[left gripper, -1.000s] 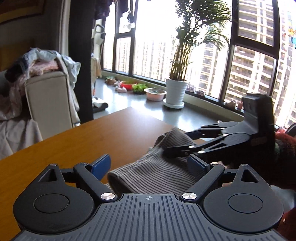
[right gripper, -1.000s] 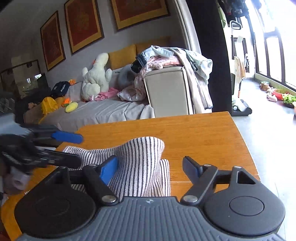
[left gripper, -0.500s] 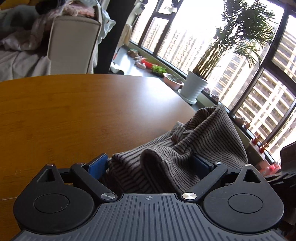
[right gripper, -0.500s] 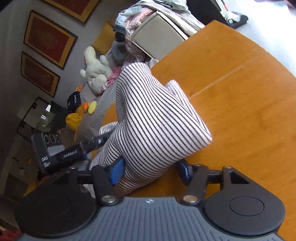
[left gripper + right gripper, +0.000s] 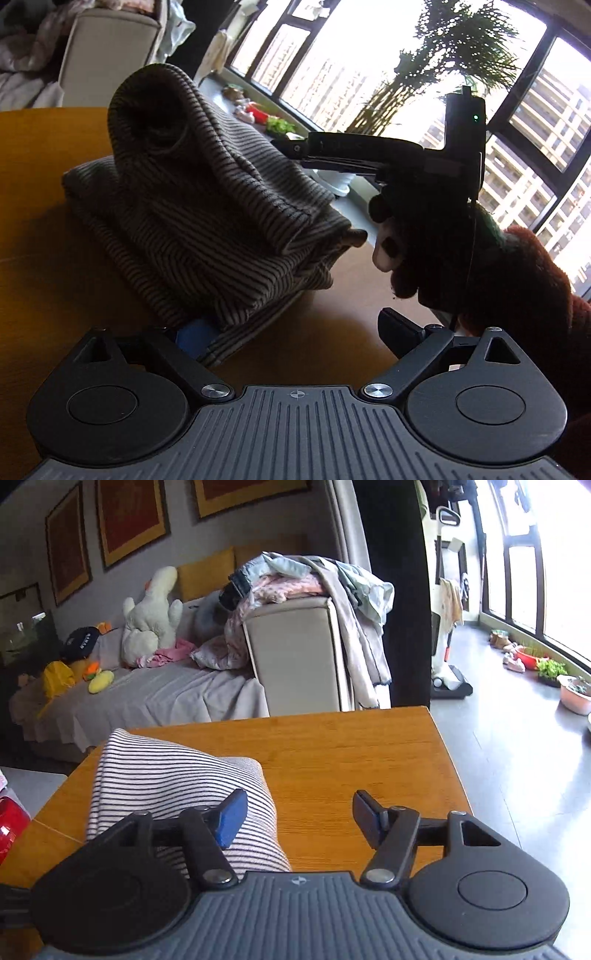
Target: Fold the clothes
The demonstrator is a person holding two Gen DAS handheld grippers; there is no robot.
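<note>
A striped knit garment [image 5: 207, 206] lies in a folded heap on the wooden table [image 5: 44, 258], one rolled end standing up. My left gripper [image 5: 297, 332] is open wide; the heap's near edge drapes over its blue left pad [image 5: 194, 334], and the right finger is clear of the cloth. My right gripper [image 5: 295, 149], in a gloved hand [image 5: 424, 236], hovers just beyond the heap. In the right wrist view the garment [image 5: 166, 775] sits to the left. The right gripper [image 5: 300, 820] has its jaws opening, its left pad [image 5: 231, 821] above the cloth and neither pad pressing it.
Beyond the table's far edge [image 5: 332, 712] stand a sofa [image 5: 147, 698] with a plush toy [image 5: 151, 616] and an armchair [image 5: 295, 653] piled with clothes. The floor by the windows holds bowls [image 5: 576, 698] and a potted plant [image 5: 443, 74]. A red object [image 5: 11, 823] lies left.
Both grippers had the garment bunched between their jaws half a second ago. Now both have spread and the garment rests as a heap on the table. The right view has levelled out.
</note>
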